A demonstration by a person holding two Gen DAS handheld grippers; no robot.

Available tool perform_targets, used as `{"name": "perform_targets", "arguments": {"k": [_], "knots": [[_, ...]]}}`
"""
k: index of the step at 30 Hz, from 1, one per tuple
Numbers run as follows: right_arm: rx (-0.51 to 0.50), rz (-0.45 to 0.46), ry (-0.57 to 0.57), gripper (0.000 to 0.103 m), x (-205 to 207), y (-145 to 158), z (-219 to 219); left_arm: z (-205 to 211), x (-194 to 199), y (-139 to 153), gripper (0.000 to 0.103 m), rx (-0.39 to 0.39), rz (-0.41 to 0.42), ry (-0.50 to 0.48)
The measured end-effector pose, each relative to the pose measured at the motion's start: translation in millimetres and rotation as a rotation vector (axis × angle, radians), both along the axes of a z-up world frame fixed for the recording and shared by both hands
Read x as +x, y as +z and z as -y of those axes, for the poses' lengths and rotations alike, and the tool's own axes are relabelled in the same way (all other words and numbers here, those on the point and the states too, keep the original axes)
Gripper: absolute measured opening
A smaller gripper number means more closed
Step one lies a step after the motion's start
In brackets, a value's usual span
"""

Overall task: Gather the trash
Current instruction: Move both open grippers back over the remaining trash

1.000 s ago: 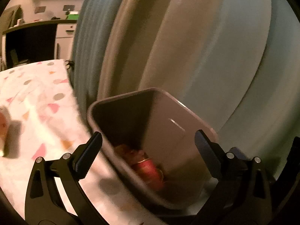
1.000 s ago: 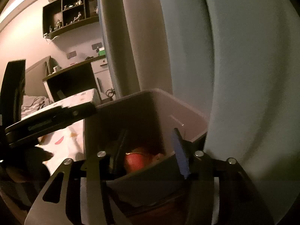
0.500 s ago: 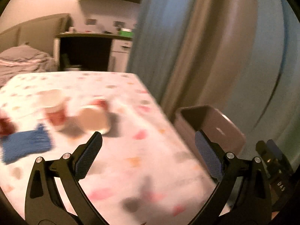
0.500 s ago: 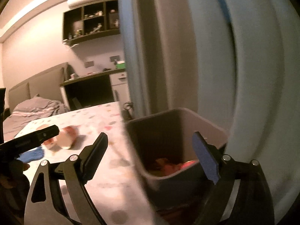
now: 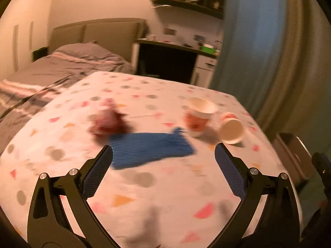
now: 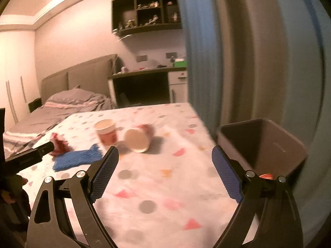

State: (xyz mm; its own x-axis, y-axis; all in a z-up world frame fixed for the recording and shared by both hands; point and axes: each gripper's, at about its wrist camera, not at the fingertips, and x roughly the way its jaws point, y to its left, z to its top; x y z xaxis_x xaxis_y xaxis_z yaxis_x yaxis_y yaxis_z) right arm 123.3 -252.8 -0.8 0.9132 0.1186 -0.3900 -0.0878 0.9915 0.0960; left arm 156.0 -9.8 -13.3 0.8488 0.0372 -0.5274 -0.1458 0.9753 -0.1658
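Hovering over the spotted tablecloth (image 5: 165,186), left gripper (image 5: 163,161) spread wide and empty, right gripper (image 6: 164,163) likewise agape. Still waiting on the table: upright paper cup (image 6: 106,132), tipped paper cup (image 6: 138,139), red crumpled wrapper (image 5: 107,122), blue knitted cloth (image 5: 151,148). Risking a rolling tipped cup if nudged sideways. Showing only from the right wrist: the bin's (image 6: 266,144) interior, something red at the bottom.
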Motion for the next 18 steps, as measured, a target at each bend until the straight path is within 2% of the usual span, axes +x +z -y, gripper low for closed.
{"name": "perform_targets", "arguments": {"k": [9,18], "knots": [[-0.031,-0.062,0.123,0.088,25,-14,-82,-74,-9,-9,0.097,0.007,-0.009,0.127],[-0.065,-0.163,0.199,0.088,64,-33,-150,-119,-4,-12,0.097,0.009,-0.002,0.227]]}}
